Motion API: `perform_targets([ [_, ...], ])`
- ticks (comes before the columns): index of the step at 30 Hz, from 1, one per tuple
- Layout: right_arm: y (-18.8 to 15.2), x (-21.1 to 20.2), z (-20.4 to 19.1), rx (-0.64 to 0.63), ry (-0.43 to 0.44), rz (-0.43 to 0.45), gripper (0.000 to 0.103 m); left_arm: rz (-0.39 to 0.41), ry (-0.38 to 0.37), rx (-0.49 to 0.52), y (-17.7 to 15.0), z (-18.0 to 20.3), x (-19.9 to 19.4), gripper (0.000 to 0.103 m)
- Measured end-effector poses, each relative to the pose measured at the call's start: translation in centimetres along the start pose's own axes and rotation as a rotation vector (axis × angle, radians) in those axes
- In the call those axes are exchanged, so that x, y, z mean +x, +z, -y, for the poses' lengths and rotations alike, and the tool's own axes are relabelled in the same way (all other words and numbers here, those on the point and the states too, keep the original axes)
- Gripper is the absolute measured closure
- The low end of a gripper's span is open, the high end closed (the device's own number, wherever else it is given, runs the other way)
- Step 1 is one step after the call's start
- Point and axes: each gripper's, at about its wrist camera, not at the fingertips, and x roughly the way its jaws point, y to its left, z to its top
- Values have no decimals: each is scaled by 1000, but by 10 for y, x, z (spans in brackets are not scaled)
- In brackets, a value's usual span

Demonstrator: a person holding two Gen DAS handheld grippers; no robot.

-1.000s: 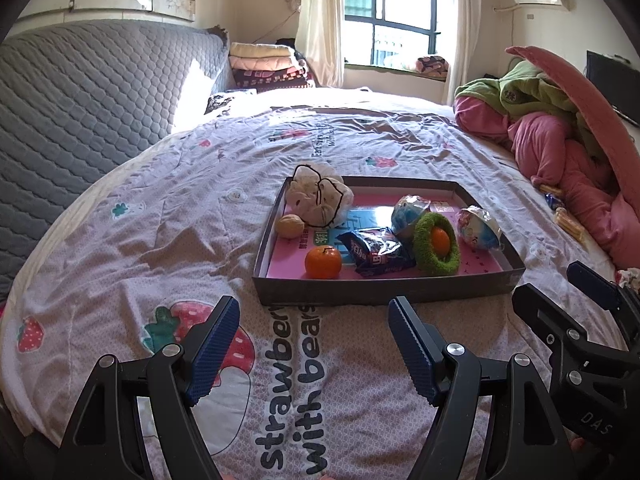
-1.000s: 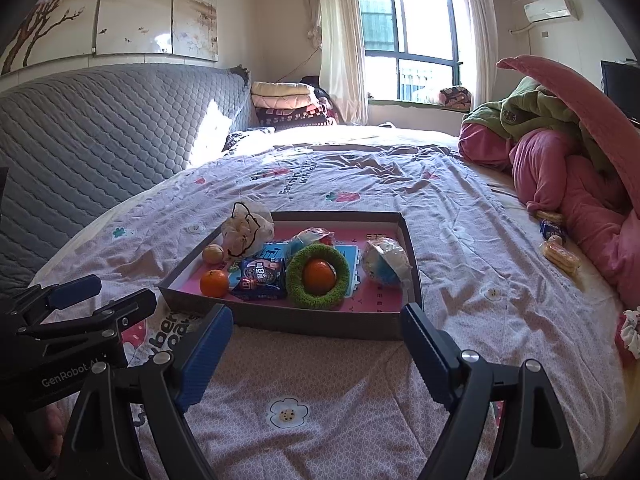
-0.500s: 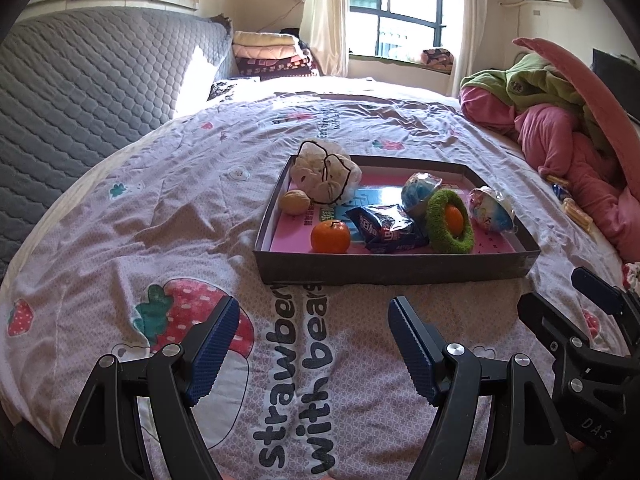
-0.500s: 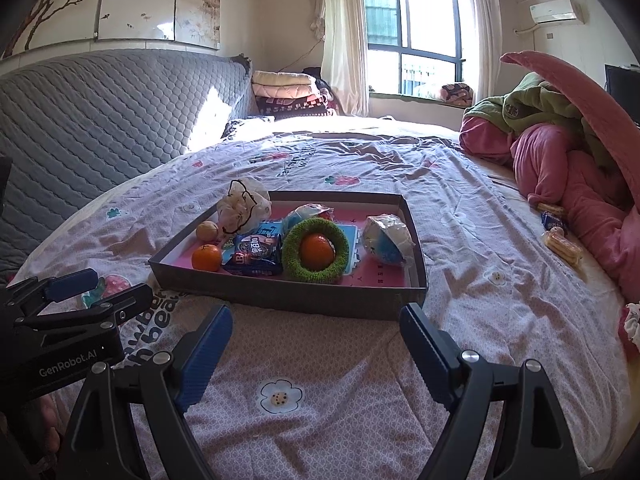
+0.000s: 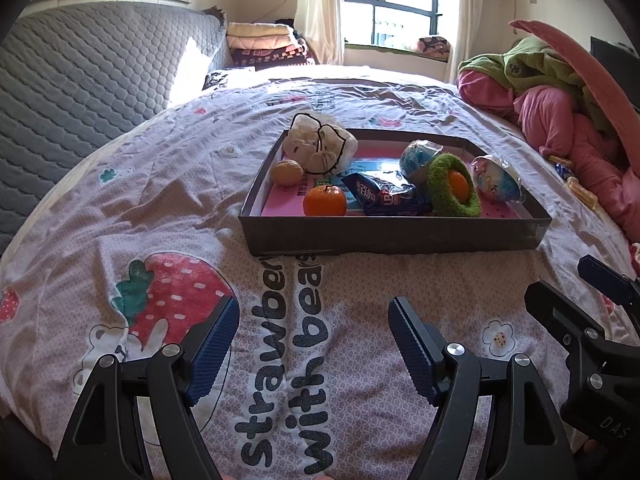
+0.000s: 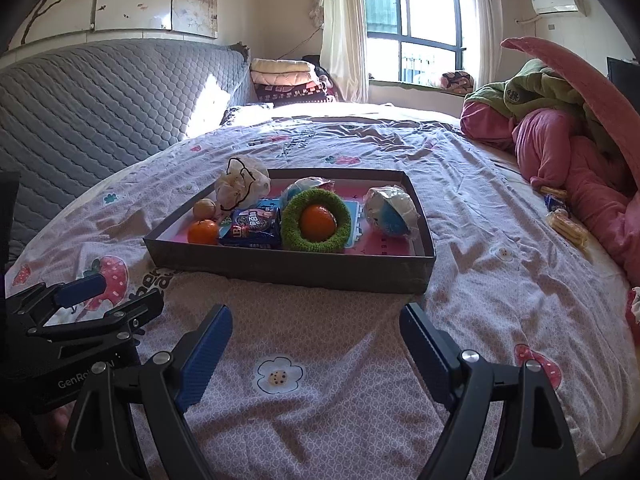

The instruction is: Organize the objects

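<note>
A shallow dark box [image 5: 392,236] [image 6: 288,268] with a pink floor lies on the bed. In it are a white cloth bundle [image 5: 320,146] [image 6: 240,186], a walnut [image 5: 286,173] [image 6: 205,208], a tangerine [image 5: 325,201] [image 6: 203,232], a blue snack packet [image 5: 384,195] [image 6: 251,227], a green ring [image 5: 454,190] [image 6: 317,220] with an orange ball inside, and two wrapped blue-and-white balls [image 5: 420,158] [image 5: 496,180] [image 6: 391,211]. My left gripper [image 5: 314,316] is open and empty, short of the box. My right gripper [image 6: 316,322] is open and empty, also in front of it.
The bedspread [image 5: 160,208] carries strawberry prints and lettering. A grey quilted headboard [image 5: 80,76] is on the left. Pink and green bedding [image 5: 560,92] is heaped on the right, with small snack packets [image 6: 564,220] beside it. Folded blankets [image 5: 264,46] are stacked by the window.
Both grippers have sunk lower toward the bed, so the box sits higher and larger in both views. Jaws keep the same width. Nothing in the box has moved.
</note>
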Motion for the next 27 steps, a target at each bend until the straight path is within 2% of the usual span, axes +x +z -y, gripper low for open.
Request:
perform_targets([
  [8,-14,12,-2,-7,-10,-50,18,-11,-2,-5,-4,-2,6,25],
  [27,-19,14,2,3,-23,-73,18,-33,-6,5,-10,0,11,25],
])
